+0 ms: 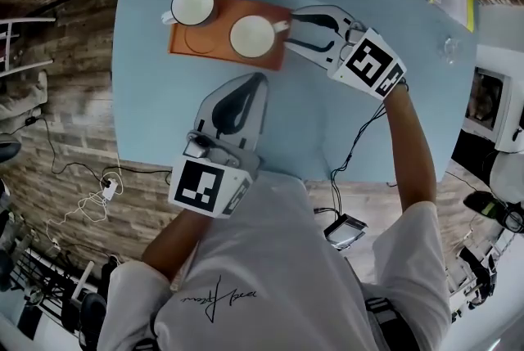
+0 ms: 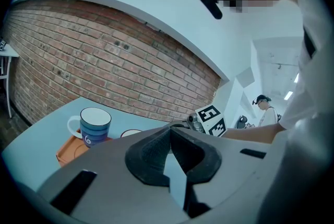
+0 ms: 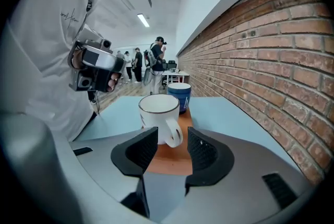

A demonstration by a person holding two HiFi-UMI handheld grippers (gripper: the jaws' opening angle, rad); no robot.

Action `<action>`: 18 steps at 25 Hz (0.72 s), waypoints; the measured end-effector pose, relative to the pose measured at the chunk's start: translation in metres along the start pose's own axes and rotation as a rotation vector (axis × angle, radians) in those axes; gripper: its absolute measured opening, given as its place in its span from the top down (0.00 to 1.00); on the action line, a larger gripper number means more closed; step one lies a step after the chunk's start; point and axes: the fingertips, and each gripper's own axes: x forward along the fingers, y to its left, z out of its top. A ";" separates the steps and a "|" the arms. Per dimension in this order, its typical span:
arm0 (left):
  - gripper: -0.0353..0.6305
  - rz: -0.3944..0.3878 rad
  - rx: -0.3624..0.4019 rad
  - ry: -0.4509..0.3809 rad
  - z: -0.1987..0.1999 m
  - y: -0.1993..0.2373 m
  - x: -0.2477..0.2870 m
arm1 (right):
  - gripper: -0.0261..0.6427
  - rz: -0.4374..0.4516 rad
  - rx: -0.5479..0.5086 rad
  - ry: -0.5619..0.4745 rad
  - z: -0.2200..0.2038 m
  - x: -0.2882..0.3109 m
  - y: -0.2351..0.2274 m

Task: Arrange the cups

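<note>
Our right gripper stands wide open at the right end of the orange tray. The loop handle of the white cup points straight into the gap at its tips, and neither pad touches it as far as we can see, so this claw holds nothing. Our left gripper hangs over the blue table nearer to us, its jaws pressed together and empty. The white cup sits upright on the tray's right half, and the blue cup stands at the tray's far left corner, well apart from it. We judge both cups to be glazed ceramic: rigid, fairly heavy for their size, slick under the pads, and likely to chip if knocked or dropped. The handle is the obvious hold, though a thin loop could let the cup swing. Closing across the handle near where it joins the wall, or over the rim and wall, looks steadier to us.
</note>
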 end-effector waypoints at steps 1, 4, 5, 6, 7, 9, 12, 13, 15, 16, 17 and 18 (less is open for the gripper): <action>0.93 0.003 0.000 0.002 0.000 0.001 0.000 | 0.73 0.012 -0.006 0.004 -0.001 0.001 0.000; 0.93 0.012 -0.001 0.006 -0.001 0.002 0.002 | 0.73 0.045 -0.023 0.013 -0.003 0.006 -0.001; 0.93 0.013 -0.001 0.008 -0.002 0.003 0.002 | 0.73 0.055 -0.028 0.016 -0.003 0.007 -0.002; 0.93 0.013 -0.001 0.011 -0.003 0.003 0.003 | 0.73 0.065 -0.034 0.018 -0.004 0.009 -0.003; 0.93 0.014 -0.002 0.014 -0.004 0.003 0.003 | 0.73 0.076 -0.040 0.022 -0.005 0.011 -0.003; 0.93 0.015 -0.008 0.017 -0.006 0.003 0.005 | 0.73 0.099 -0.054 0.030 -0.006 0.014 -0.002; 0.93 0.015 -0.012 0.021 -0.008 0.003 0.006 | 0.73 0.128 -0.067 0.036 -0.008 0.019 0.001; 0.93 0.013 -0.011 0.024 -0.009 0.003 0.006 | 0.73 0.139 -0.072 0.038 -0.008 0.021 0.003; 0.93 0.009 -0.010 0.030 -0.011 0.002 0.007 | 0.73 0.163 -0.090 0.047 -0.009 0.024 0.007; 0.93 0.009 -0.013 0.033 -0.012 0.001 0.008 | 0.73 0.173 -0.100 0.051 -0.010 0.025 0.008; 0.93 0.008 -0.016 0.035 -0.013 0.001 0.008 | 0.73 0.181 -0.108 0.053 -0.010 0.025 0.009; 0.93 0.008 -0.019 0.037 -0.014 0.001 0.009 | 0.73 0.188 -0.115 0.054 -0.009 0.025 0.009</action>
